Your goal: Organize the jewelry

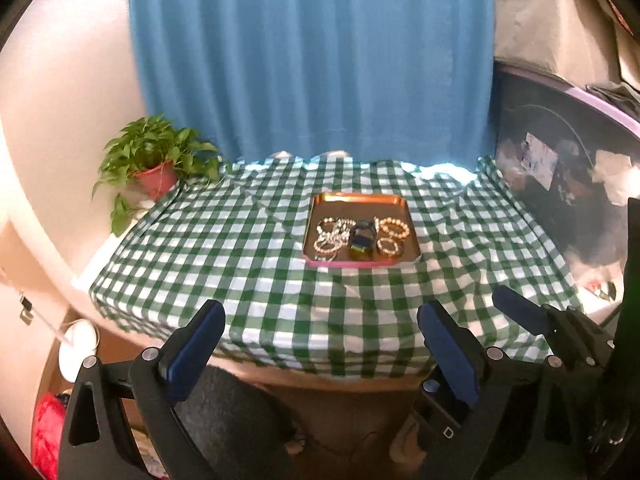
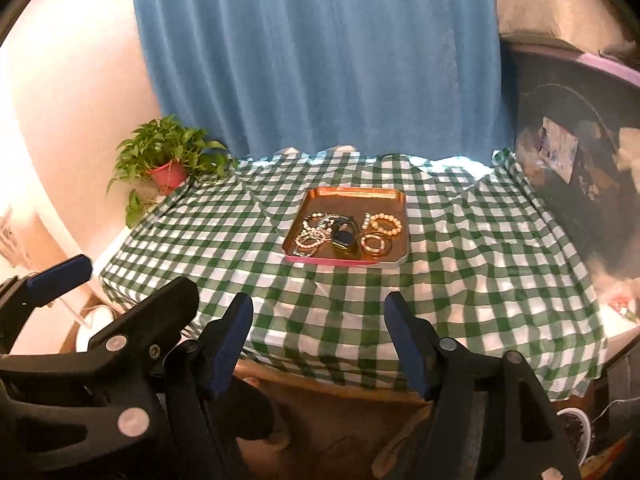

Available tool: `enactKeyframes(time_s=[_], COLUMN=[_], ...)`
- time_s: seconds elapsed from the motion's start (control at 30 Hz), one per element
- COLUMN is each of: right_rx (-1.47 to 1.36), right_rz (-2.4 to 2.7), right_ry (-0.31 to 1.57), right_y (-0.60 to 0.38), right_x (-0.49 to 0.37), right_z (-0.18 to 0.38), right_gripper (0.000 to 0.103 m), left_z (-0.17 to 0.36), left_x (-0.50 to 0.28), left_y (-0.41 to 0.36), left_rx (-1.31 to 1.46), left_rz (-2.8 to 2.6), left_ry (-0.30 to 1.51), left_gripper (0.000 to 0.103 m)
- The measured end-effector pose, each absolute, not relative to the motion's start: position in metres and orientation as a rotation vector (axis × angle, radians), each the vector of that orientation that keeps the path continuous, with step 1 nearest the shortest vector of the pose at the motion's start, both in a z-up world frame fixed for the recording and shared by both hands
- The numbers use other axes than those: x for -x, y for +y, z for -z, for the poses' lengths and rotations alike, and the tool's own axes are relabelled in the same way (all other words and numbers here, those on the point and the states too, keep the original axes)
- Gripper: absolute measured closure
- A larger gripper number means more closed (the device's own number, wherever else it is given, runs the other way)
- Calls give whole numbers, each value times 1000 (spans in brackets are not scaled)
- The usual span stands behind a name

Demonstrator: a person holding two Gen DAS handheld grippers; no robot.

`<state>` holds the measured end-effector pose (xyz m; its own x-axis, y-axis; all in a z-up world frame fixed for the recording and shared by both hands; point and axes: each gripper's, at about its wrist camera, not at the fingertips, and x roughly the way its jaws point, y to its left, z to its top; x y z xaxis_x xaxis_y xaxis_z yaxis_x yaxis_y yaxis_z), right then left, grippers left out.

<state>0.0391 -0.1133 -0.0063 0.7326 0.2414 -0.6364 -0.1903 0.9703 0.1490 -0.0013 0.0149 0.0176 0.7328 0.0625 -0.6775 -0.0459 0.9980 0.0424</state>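
A: Both grippers hang over the table's near edge, left gripper with fingers wide apart, right gripper parted too, nothing between either pair. The jewelry lies heaped in the tray, well apart from both.

B: The risk?

A: Likely tangling. The bracelets overlap the watch; a pinch there could lift several pieces, or drag the tray across the loose cloth.

Copper-coloured square tray with pink front edge set flat on the checked cloth, beaded bracelets heaped at its left, dark watch laid in the middle, two bead bracelets placed at the right.
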Motion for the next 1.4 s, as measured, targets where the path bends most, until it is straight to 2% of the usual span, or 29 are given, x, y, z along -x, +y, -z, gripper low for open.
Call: enactKeyframes(time_s=[1.4], right_rx=[-129], right_rz=[-224], right_ry=[754], right_y=[-122], right_x=[-41], right_z=[11], right_gripper=[38], left_z=[-12], left_x=[-19], left_y=[7], left_rx=[-69], left_rz=[-31], left_ry=[797], left_gripper=[1])
